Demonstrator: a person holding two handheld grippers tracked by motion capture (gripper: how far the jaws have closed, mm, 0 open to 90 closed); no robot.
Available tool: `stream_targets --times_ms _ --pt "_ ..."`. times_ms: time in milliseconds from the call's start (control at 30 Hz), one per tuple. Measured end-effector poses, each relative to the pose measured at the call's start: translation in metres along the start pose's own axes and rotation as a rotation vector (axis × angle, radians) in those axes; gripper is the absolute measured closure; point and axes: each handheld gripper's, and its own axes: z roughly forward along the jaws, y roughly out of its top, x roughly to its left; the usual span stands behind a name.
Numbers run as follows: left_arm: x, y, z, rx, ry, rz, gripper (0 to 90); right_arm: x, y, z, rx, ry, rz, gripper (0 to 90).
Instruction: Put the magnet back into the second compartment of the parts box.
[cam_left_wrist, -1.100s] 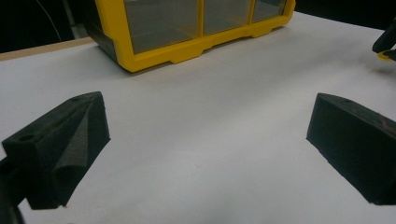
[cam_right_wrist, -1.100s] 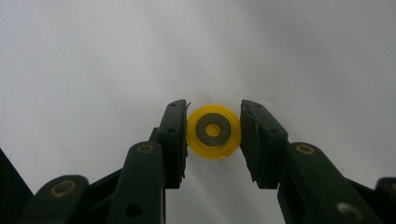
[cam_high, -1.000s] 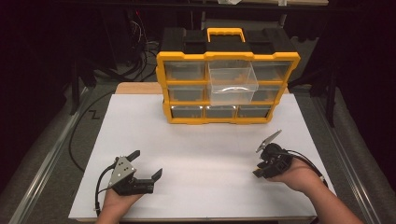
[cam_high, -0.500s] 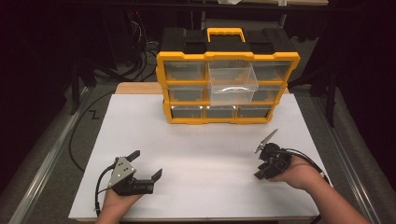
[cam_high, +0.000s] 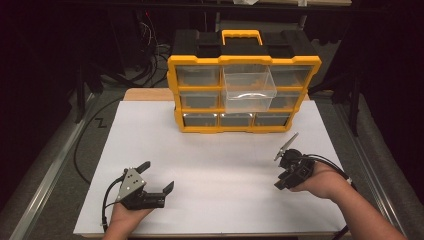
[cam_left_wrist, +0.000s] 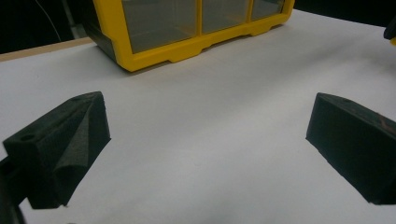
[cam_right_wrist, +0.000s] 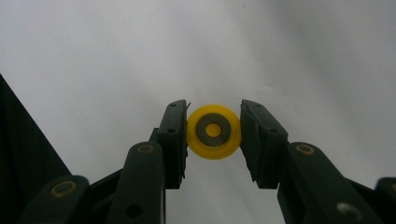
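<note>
Squarely between the right hand-held gripper's (cam_right_wrist: 214, 140) jaws sits a yellow wheel (cam_right_wrist: 213, 132).

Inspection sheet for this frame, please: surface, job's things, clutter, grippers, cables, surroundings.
Surface: white table top, bare in the middle.
Job's things: yellow wheel with a grey hub, between the right gripper's jaws; yellow drawer organizer at the far edge, one clear drawer pulled out.
Clutter: nothing seen.
Grippers: left gripper open, nothing in it; right gripper shut on the wheel.
Cables: black cable left of the table.
Surroundings: dark.
</note>
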Motion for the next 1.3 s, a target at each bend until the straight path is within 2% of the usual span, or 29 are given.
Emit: stream_targets --times_ms 167,300,700,767,1300 --pt "0.000 0.000 0.000 0.000 0.003 0.003 0.6 -0.001 0.001 -0.009 0.007 -0.001 -0.012 64.8" --pt "0.000 0.000 -0.001 -0.004 0.003 0.007 0.6 -0.003 0.003 -0.018 -0.002 0.023 -0.017 64.8" --pt "-0.001 0.000 0.000 0.000 -0.002 0.003 0.6 -0.002 0.009 -0.037 0.004 0.038 -0.025 64.8" --pt "-0.001 0.000 0.000 0.002 -0.005 0.004 0.6 -0.001 0.011 -0.040 0.010 0.045 -0.040 64.9" --pt "-0.001 0.000 0.000 0.002 -0.008 0.006 0.6 0.001 0.025 -0.063 0.028 0.041 -0.071 64.8"
